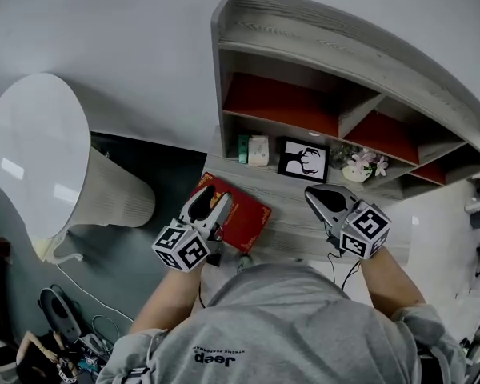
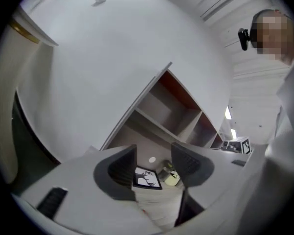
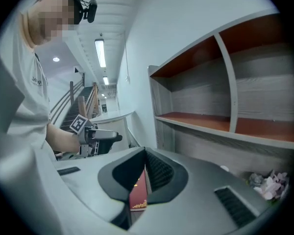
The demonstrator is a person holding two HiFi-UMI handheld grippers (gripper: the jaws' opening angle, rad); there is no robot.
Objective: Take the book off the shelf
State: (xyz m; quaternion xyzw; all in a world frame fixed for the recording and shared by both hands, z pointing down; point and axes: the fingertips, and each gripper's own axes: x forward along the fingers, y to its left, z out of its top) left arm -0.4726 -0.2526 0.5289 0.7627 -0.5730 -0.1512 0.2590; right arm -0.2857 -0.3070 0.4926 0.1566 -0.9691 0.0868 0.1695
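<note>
The red book (image 1: 244,214) is lying flat on the tabletop (image 1: 296,214), below the shelf (image 1: 320,62), right under the left gripper's (image 1: 210,200) jaws and reaching the tabletop's near edge. That gripper is pointing about level, its jaws standing partly apart and gripping nothing, with a framed picture (image 1: 303,160) beyond the gap. The right gripper (image 1: 320,197) is tilting slightly down, well apart from the book, its jaws almost together and empty, with bare tabletop lying ahead.

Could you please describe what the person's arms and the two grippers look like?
The left hand-held gripper and right hand-held gripper have smooth grey shells, dark ribbed pads and a white cube of black square markers each. Grey sleeves are pushed up the forearms.
</note>
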